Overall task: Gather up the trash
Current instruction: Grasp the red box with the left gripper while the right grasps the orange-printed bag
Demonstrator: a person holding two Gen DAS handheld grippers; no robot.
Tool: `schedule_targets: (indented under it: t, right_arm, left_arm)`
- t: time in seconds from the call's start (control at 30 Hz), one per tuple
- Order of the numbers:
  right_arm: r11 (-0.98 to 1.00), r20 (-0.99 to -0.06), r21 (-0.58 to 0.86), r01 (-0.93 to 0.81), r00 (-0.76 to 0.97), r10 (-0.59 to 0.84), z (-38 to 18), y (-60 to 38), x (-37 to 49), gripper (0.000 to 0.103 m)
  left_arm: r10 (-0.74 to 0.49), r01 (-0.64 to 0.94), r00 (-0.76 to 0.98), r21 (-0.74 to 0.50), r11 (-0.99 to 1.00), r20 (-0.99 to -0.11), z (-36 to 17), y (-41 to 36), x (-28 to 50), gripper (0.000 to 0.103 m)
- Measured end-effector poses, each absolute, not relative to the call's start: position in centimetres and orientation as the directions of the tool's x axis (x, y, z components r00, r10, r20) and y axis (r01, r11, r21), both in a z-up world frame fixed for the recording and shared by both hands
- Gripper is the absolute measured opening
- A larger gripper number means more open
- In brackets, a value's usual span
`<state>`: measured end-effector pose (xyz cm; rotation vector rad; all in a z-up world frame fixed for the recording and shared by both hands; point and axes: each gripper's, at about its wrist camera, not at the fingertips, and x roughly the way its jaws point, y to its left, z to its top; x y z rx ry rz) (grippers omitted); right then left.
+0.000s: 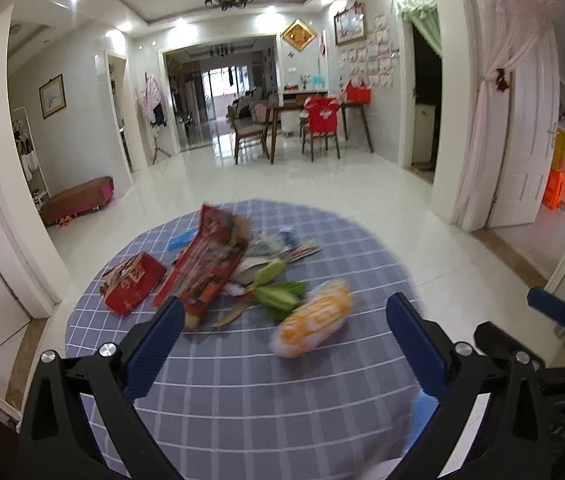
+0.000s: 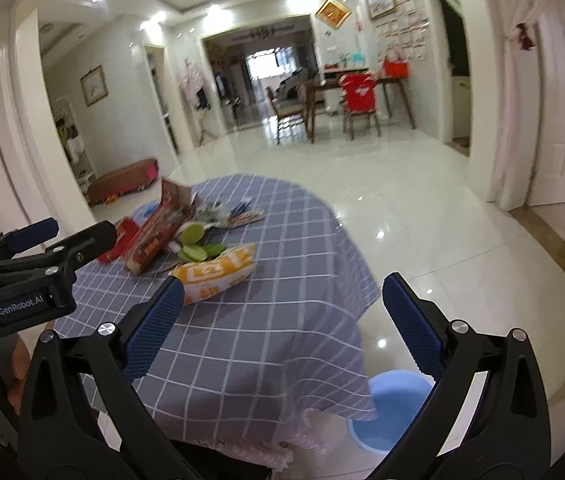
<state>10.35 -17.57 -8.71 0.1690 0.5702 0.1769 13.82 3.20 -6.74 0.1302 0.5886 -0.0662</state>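
Evidently collection has not begun, judging by how the items lie: all the trash sits in one loose heap on the round table (image 1: 242, 400) under its blue-grey checked cloth, and nothing is held by either tool. The left gripper (image 1: 286, 344) hovers over the near part of the table with its fingers spread wide and empty, the heap lying just beyond the tips. The right gripper (image 2: 282, 320) is likewise spread wide and empty, positioned off the table's near right edge. Items noted in the heap: an orange and white snack bag (image 1: 314, 326) nearest the tools, green vegetable scraps (image 1: 278, 298) just behind it, a long red wrapper (image 1: 210, 268) leaning across the middle, a small red carton (image 1: 132, 286) at the left, and mixed paper and foil scraps (image 1: 278, 244) at the far side; these are too blurred to identify further. A light blue bin (image 2: 386, 412) stands on the floor below the table's near right edge, partly hidden by the hanging cloth; it appears to be the intended receptacle, and what shows of its inside looks empty. In the right wrist view the left gripper comes in from the left beside the red carton. Outstanding work: every item remains to be picked up and dropped in the bin, and the snack bag is the readiest first pick.
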Motion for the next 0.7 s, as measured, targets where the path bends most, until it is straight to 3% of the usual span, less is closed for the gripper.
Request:
schedule_targets:
  t: [0.13, 0.37, 0.6, 0.7]
  right_arm:
    - [0.966, -0.56, 0.198, -0.166, 0.79, 0.25, -10.7, -14.7, 13.7, 0.097]
    - [0.95, -0.65, 0.252, -0.187, 0.695, 0.309, -14.2, -10.4, 19.9, 0.097]
    - [0.896, -0.68, 0.432, -0.1, 0.616, 0.397, -16.9, -9.1, 24.0, 0.097]
    - [0.898, -0.684, 0.432, -0.081, 0.62, 0.385, -17.4, -8.5, 24.7, 0.097]
  left_arm:
    - [0.045, 0.024, 0.774, 0.1, 0.995, -0.632, -9.7, 8.4, 17.0, 0.099]
    - [-0.004, -0.05, 0.715, -0.057, 0.997, -0.699, -12.3, 15.0, 19.4, 0.099]
    - [0.01, -0.049, 0.697, -0.034, 0.998, -0.717, -14.2, 15.9, 21.3, 0.099]
    - [0.016, -0.042, 0.706, -0.018, 0.999, -0.708, -14.6, 16.3, 22.8, 0.099]
